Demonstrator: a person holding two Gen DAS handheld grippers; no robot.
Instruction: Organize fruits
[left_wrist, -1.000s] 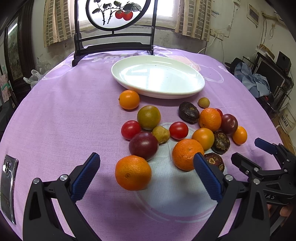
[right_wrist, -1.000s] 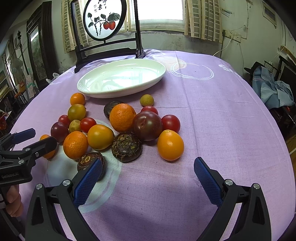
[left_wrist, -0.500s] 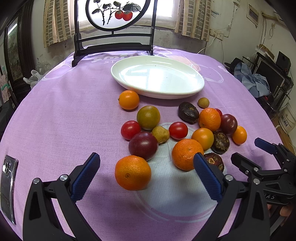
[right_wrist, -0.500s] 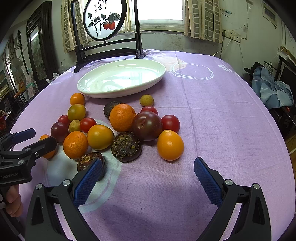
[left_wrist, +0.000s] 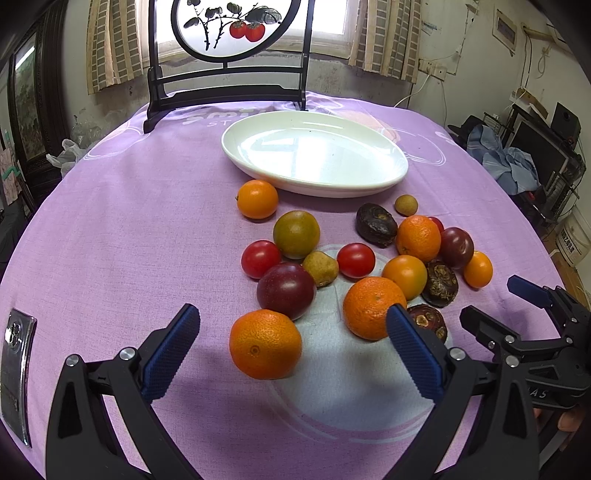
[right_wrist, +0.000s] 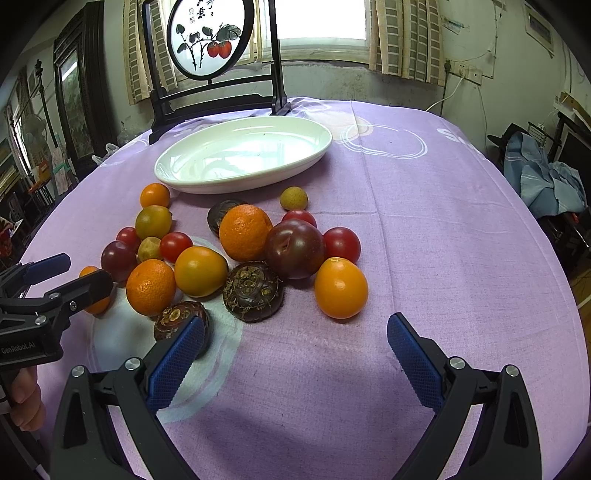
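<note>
Several fruits lie loose on the purple tablecloth in front of an empty white oval plate (left_wrist: 314, 153) (right_wrist: 243, 155). In the left wrist view my left gripper (left_wrist: 293, 350) is open, and a large orange (left_wrist: 265, 344) sits between its fingers. A dark plum (left_wrist: 286, 290) and a second orange (left_wrist: 373, 308) lie just beyond. In the right wrist view my right gripper (right_wrist: 295, 363) is open over bare cloth, with a yellow-orange fruit (right_wrist: 340, 288) and a dark brown water chestnut (right_wrist: 253, 291) just ahead of it. Each gripper shows at the edge of the other's view.
A black wooden stand with a round painted screen (left_wrist: 225, 29) stands behind the plate. A phone-like device (left_wrist: 14, 369) lies at the table's left edge. Red tomatoes (left_wrist: 355, 259), small yellow-green fruits and more dark chestnuts crowd the middle. Clutter and blue cloth (right_wrist: 546, 181) sit off the right side.
</note>
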